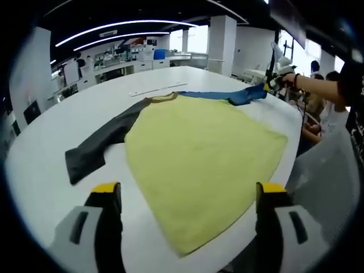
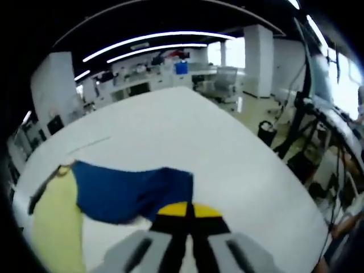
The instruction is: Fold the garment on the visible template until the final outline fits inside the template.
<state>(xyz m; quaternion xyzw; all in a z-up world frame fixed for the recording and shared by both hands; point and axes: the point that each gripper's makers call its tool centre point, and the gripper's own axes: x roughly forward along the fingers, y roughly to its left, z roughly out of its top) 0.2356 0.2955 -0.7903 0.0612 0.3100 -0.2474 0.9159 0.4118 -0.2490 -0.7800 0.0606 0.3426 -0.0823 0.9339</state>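
A garment with a yellow-green body [image 1: 205, 153] lies spread on the white table [image 1: 51, 148]. Its dark grey sleeve [image 1: 99, 145] stretches out flat toward the near left. Its blue sleeve [image 1: 227, 95] runs to the far right, where my right gripper [image 1: 267, 86], held by a person's hand, is shut on its end. In the right gripper view the blue sleeve [image 2: 128, 190] bunches into the closed yellow-tipped jaws of my right gripper [image 2: 189, 219], with the yellow body [image 2: 54, 227] at left. My left gripper [image 1: 190, 196] hangs open over the garment's near hem, jaws wide apart.
A thin white strip [image 1: 156, 89] lies on the table beyond the collar. The table's right edge [image 1: 298, 122] runs close to the garment. People stand at the far right [image 1: 330, 91]. Desks and shelves line the back of the room [image 2: 142, 74].
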